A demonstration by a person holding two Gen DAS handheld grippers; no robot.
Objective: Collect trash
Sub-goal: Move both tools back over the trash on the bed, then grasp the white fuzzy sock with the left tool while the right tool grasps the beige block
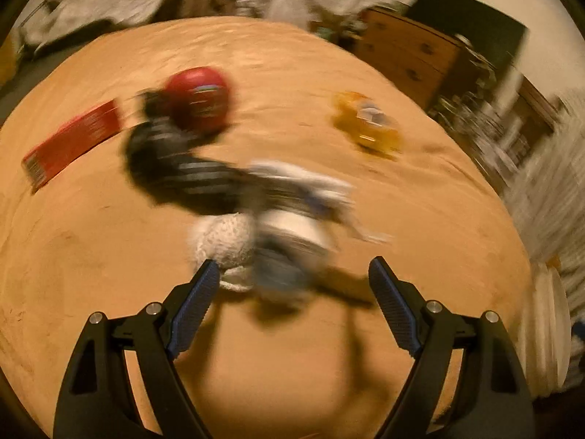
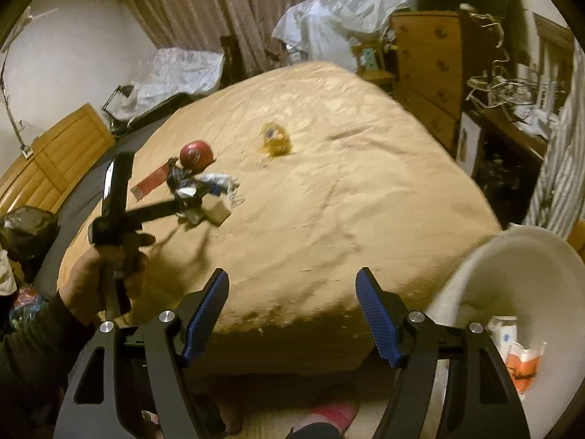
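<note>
Trash lies on a tan bed point(image 2: 329, 190): a red round packet point(image 1: 199, 98), a flat red box point(image 1: 73, 142), a dark striped wrapper point(image 1: 182, 175), a white crumpled piece point(image 1: 223, 245), a pale carton point(image 1: 292, 241) and a yellow wrapper point(image 1: 369, 124). My left gripper point(image 1: 294, 278) is open, just above the white piece and the carton; this view is blurred. In the right wrist view the left gripper point(image 2: 197, 206) reaches over the pile point(image 2: 201, 186). My right gripper point(image 2: 292, 285) is open and empty at the bed's near edge. A white bin point(image 2: 512, 292) at right holds some trash.
A wooden dresser point(image 2: 427, 69) stands at the far right of the bed, with cluttered shelves point(image 2: 504, 102) beside it. Covered heaps point(image 2: 340, 14) and curtains point(image 2: 219, 7) are behind the bed. A wooden panel point(image 2: 55, 161) and a dark bag point(image 2: 25, 226) are at left.
</note>
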